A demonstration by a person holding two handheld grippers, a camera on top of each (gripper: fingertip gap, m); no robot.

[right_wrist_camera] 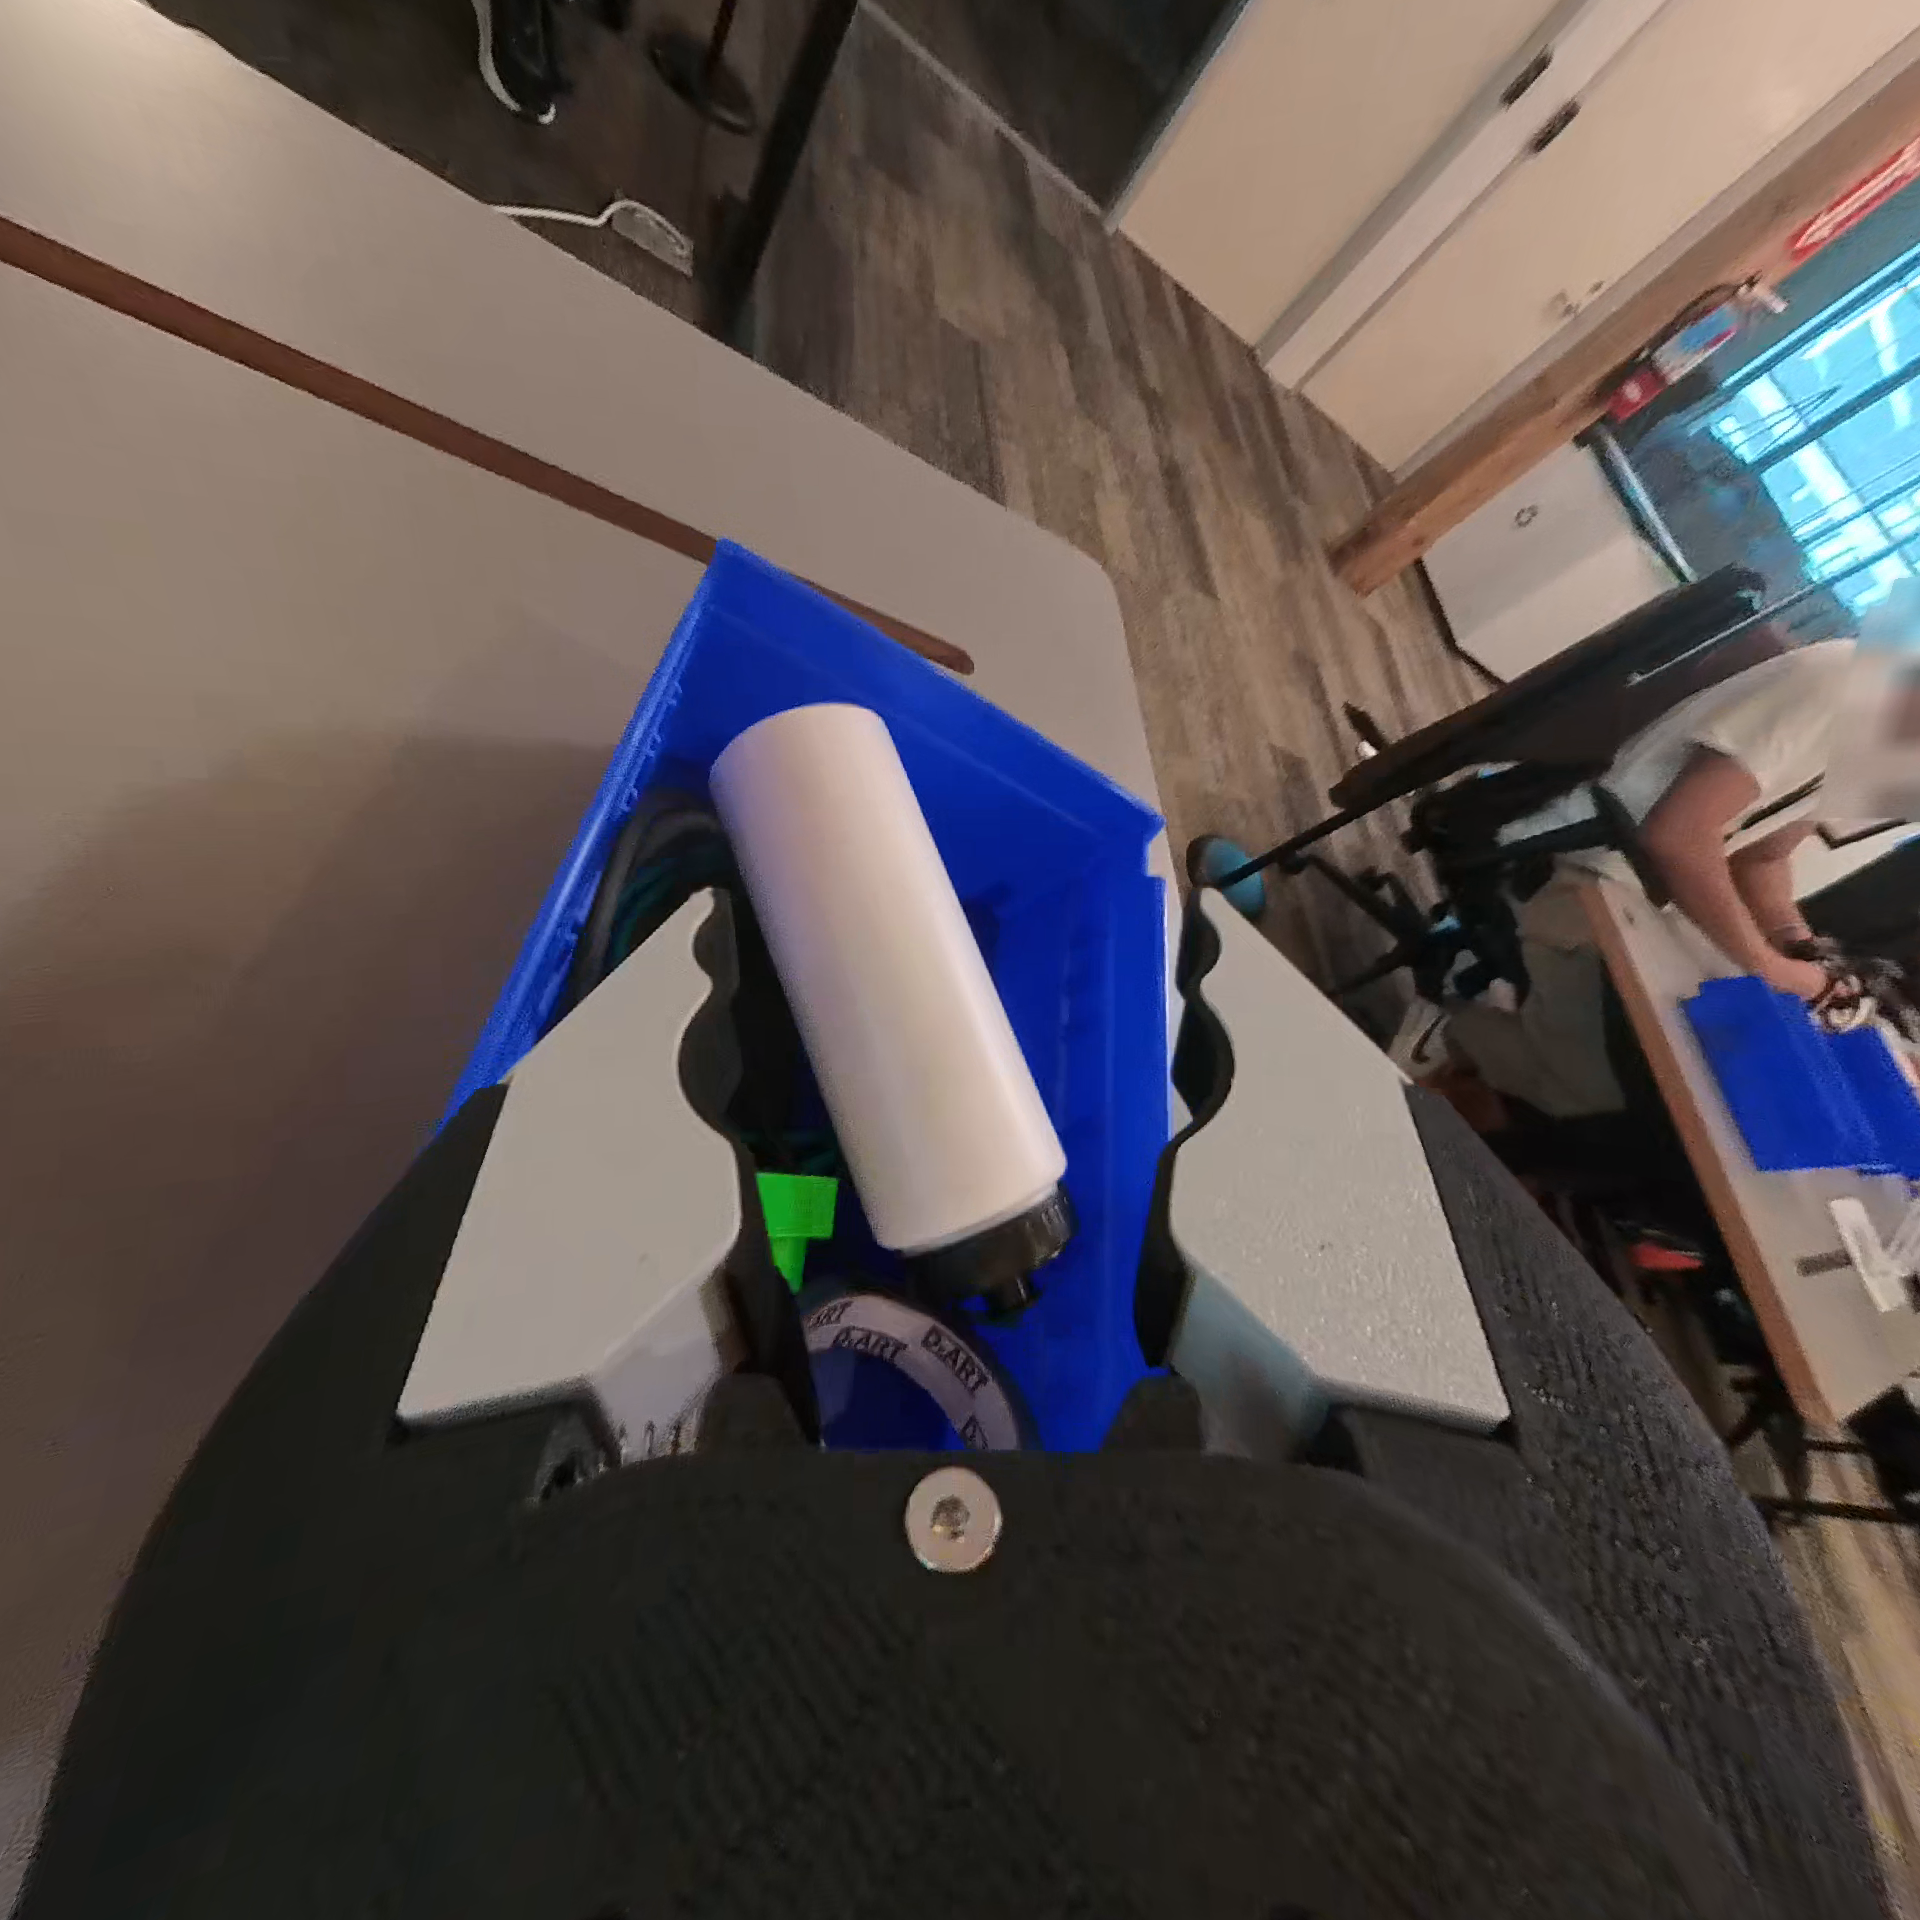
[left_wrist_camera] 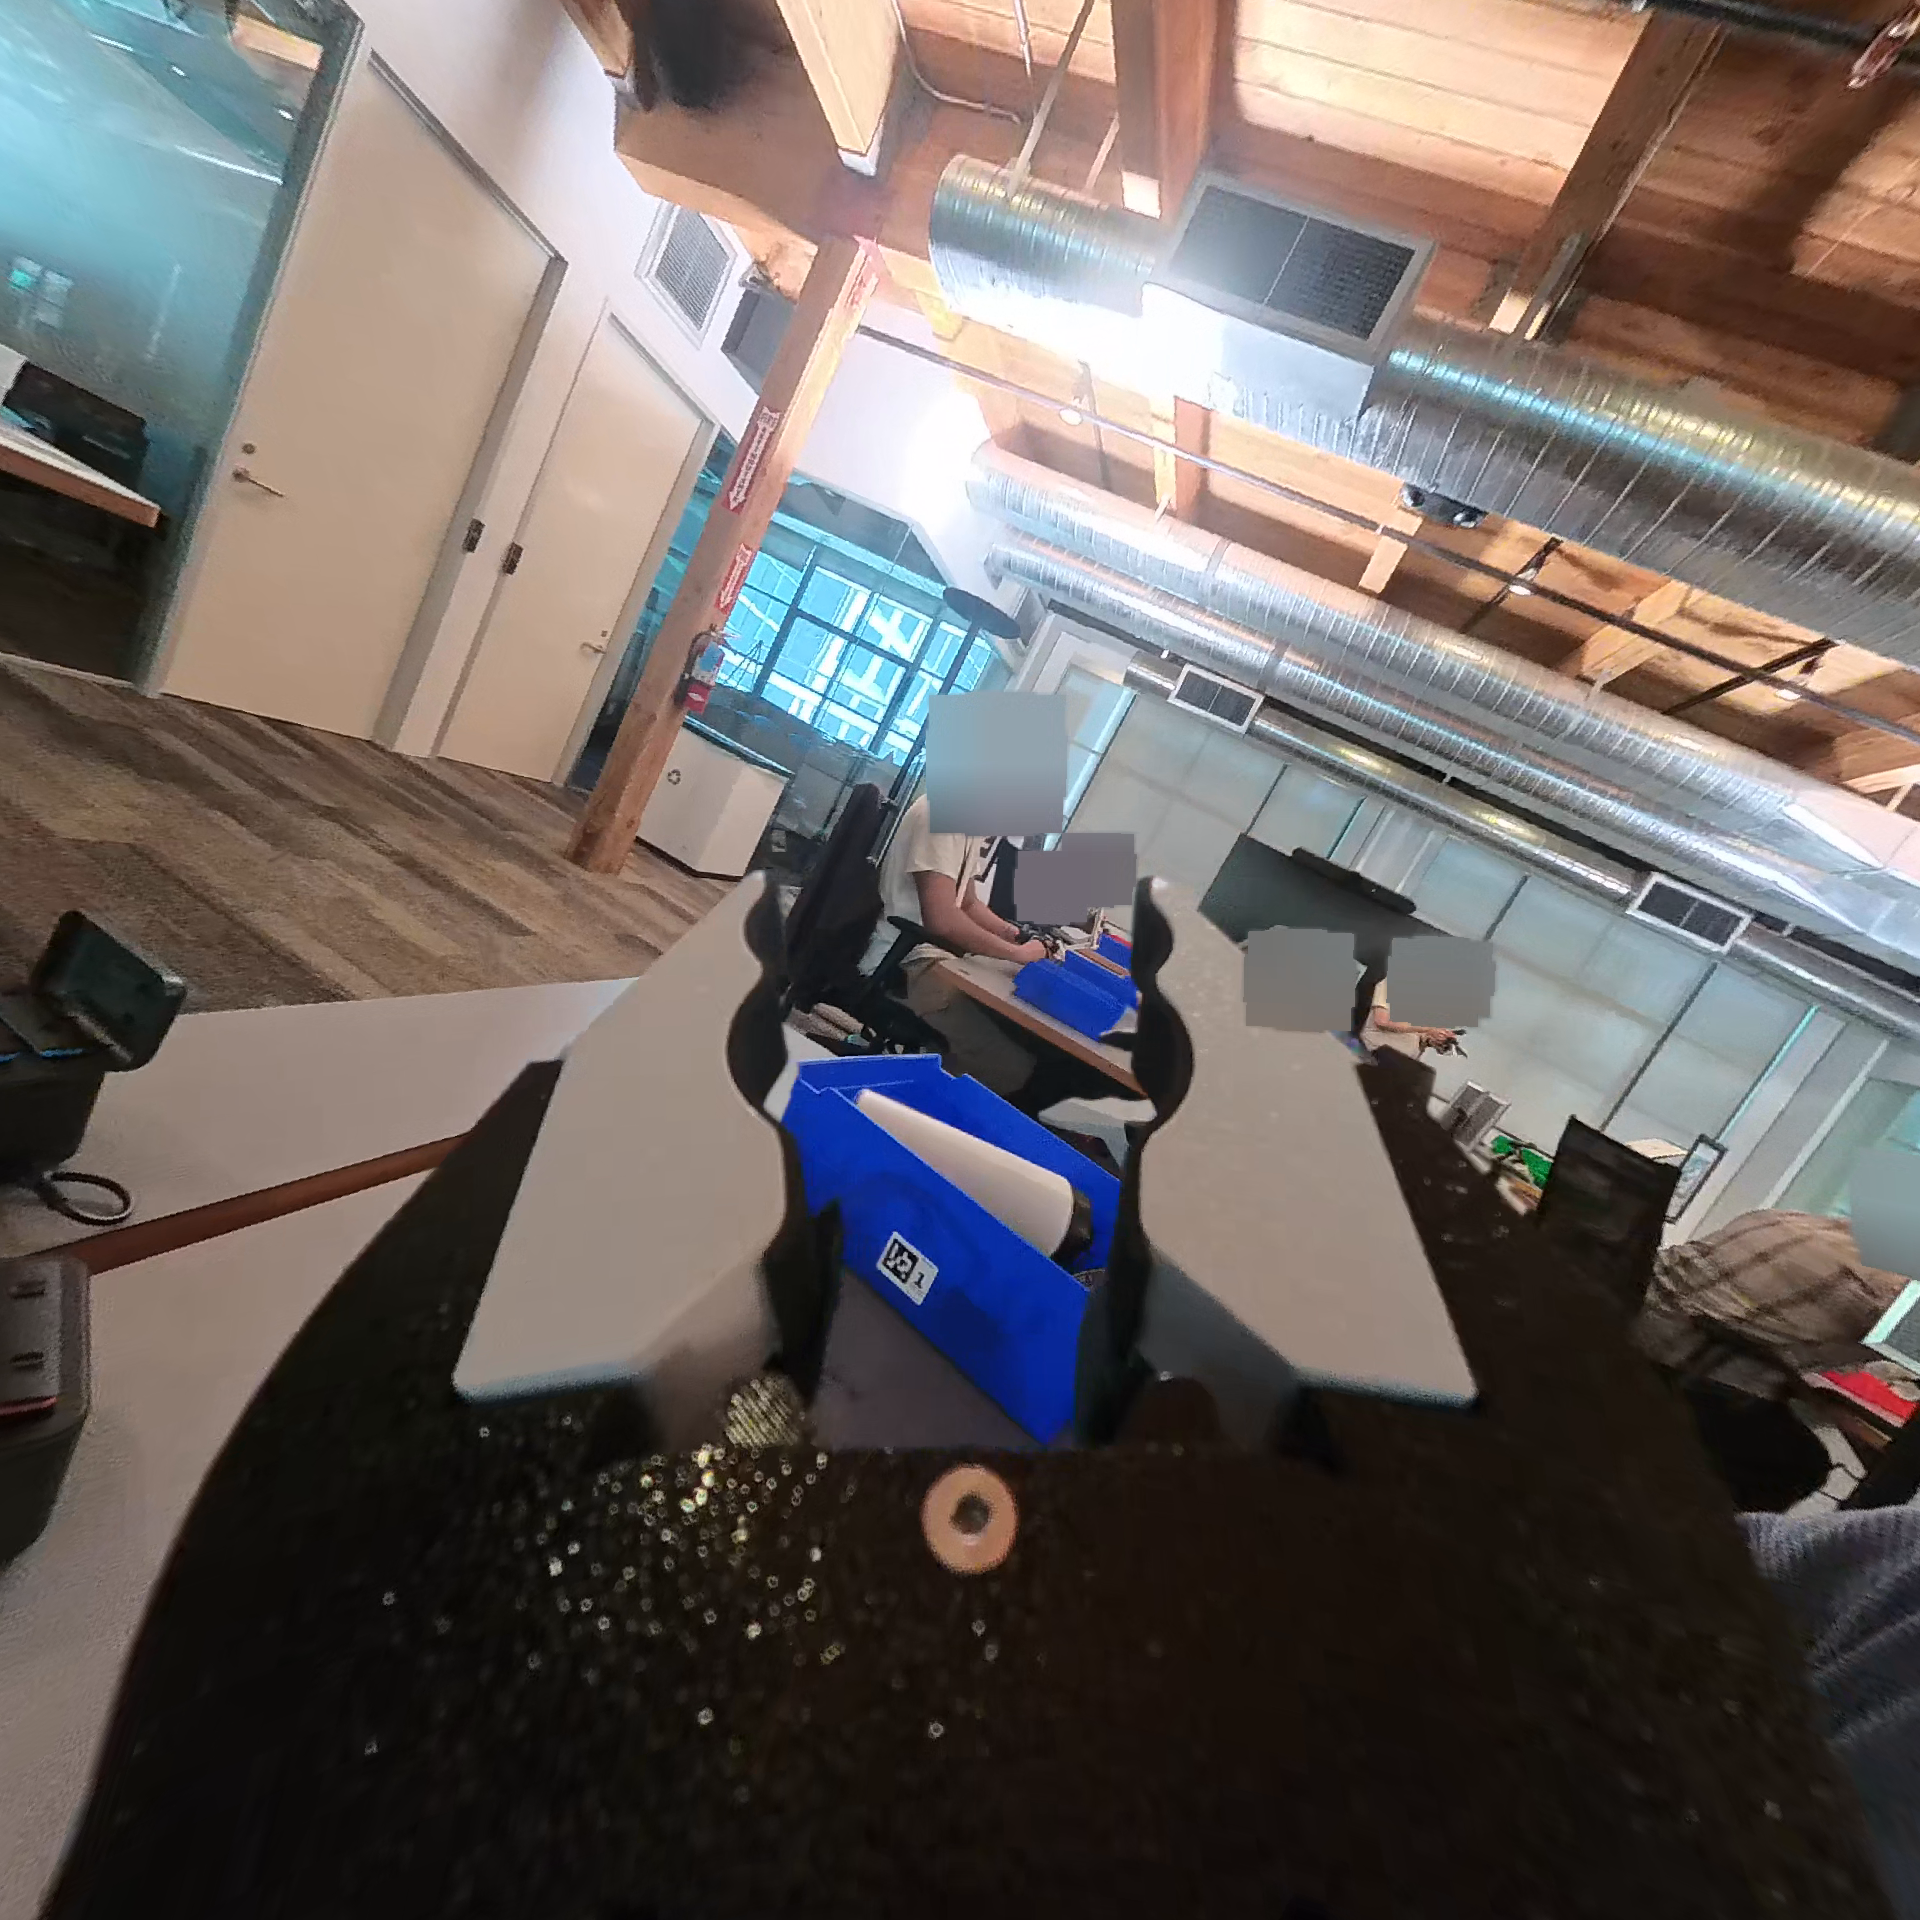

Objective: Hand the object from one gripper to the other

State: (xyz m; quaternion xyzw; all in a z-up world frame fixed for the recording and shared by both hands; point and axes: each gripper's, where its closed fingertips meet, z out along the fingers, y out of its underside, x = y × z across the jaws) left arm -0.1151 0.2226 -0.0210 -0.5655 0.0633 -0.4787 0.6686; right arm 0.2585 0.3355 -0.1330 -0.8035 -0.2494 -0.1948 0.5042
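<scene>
— What did the bin hold?
— The blue bin [right_wrist_camera: 1081, 935] on my grey worktop [right_wrist_camera: 260, 644] held the white cylinder [right_wrist_camera: 894, 987], tilted, dark cap low, above a tape roll [right_wrist_camera: 914, 1361], a green tag [right_wrist_camera: 795, 1210] and coiled cable [right_wrist_camera: 644, 862].
— And your claws?
— My right claw [right_wrist_camera: 956, 914] gaped wide over the bin, gripping nothing. My left claw [left_wrist_camera: 951, 909], also wide and empty, sat lower beside it.
— Differences?
— Only the left view showed ceiling ducts [left_wrist_camera: 1558, 457]; only the right showed the bin's bottom.
</scene>
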